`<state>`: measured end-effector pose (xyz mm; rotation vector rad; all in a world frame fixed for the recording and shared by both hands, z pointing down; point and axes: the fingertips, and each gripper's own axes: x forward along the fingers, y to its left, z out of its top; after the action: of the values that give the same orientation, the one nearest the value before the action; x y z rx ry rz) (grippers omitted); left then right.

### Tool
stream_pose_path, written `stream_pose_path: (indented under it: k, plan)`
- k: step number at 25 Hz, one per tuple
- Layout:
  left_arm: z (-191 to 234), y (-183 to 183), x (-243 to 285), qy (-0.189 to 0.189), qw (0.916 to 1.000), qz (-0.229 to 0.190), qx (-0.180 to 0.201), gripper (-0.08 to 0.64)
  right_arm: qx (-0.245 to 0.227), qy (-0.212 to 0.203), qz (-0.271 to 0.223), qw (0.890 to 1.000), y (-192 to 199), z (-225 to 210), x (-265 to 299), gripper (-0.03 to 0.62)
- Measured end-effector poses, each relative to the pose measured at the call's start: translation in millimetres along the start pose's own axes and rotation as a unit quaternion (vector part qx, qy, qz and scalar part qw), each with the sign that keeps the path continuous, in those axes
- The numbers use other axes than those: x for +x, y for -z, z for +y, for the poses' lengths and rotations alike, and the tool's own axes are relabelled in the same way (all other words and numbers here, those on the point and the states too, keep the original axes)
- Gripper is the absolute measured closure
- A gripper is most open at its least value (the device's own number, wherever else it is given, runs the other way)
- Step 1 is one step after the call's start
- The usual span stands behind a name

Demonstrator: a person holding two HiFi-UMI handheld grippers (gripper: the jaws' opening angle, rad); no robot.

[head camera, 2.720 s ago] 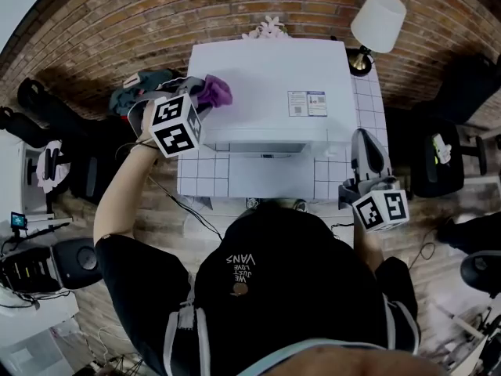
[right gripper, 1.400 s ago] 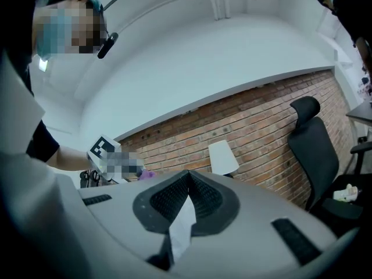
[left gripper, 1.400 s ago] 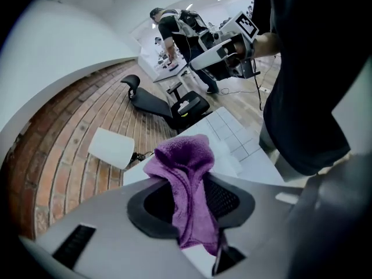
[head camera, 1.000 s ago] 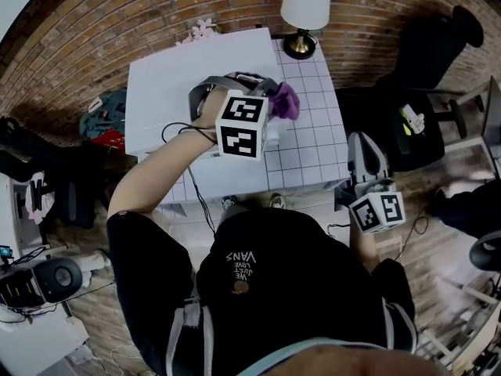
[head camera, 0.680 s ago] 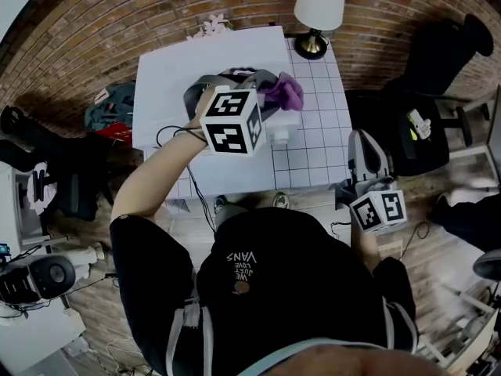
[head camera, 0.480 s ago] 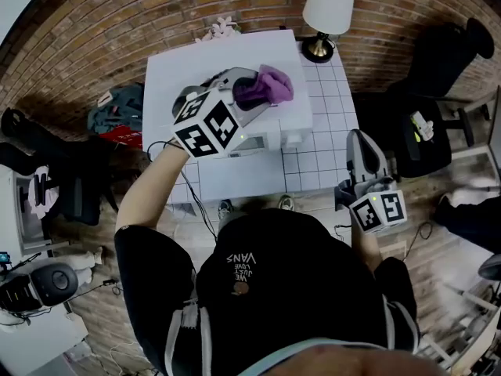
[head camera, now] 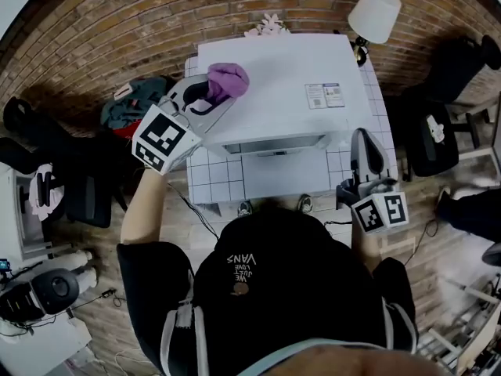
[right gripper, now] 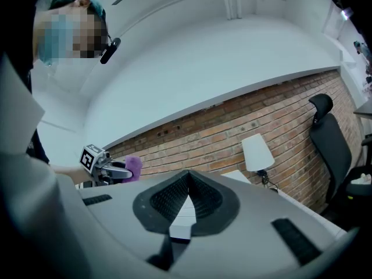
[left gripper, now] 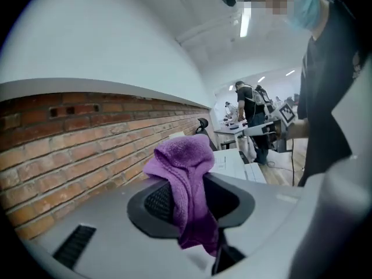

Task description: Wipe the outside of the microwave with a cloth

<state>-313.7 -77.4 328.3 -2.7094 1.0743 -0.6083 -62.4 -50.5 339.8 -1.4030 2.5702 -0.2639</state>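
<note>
The white microwave (head camera: 286, 92) stands on a white tiled table (head camera: 215, 185), seen from above in the head view. My left gripper (head camera: 213, 94) is over the microwave's top left corner, shut on a purple cloth (head camera: 228, 79). In the left gripper view the cloth (left gripper: 187, 176) hangs bunched between the jaws of that gripper (left gripper: 189, 202). My right gripper (head camera: 366, 138) is held by the table's right front edge, shut with nothing in it. In the right gripper view its jaws (right gripper: 188, 185) meet at the tips, and the left gripper (right gripper: 110, 168) with the cloth (right gripper: 133, 166) shows far off.
A white-shaded lamp (head camera: 374, 12) stands at the table's back right corner. A black chair (head camera: 438, 143) is to the right and a heap of clothes (head camera: 129, 104) to the left. A brick wall (head camera: 117, 30) runs behind. A label (head camera: 327, 95) lies on the microwave's top.
My left gripper has carried the purple cloth from the microwave's right side leftward across the top to its left corner. The right gripper has stayed where it was.
</note>
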Motion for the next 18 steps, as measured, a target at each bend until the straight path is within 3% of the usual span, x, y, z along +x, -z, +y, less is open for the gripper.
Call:
stream_pose_path:
  k: [6,11,15,18]
  plan:
    - [27,55,-77,-0.031,0.9959,-0.057,-0.063,0.426,-0.007,0.008,0.015,1.0,29,73,15,0.595]
    - [11,107,-106,-0.051,0.9902,-0.097,-0.087,0.426,-0.012,0.011,0.029,0.999,52,114,24,0.595]
    - [-18,143,-109,-0.053,0.9822,-0.133,-0.122,0.426,-0.021,0.014,0.036,0.999,61,131,29,0.595]
    - [-33,158,-106,-0.053,0.9708,-0.163,-0.168,0.426,-0.027,0.024,0.039,0.999,64,136,30,0.595]
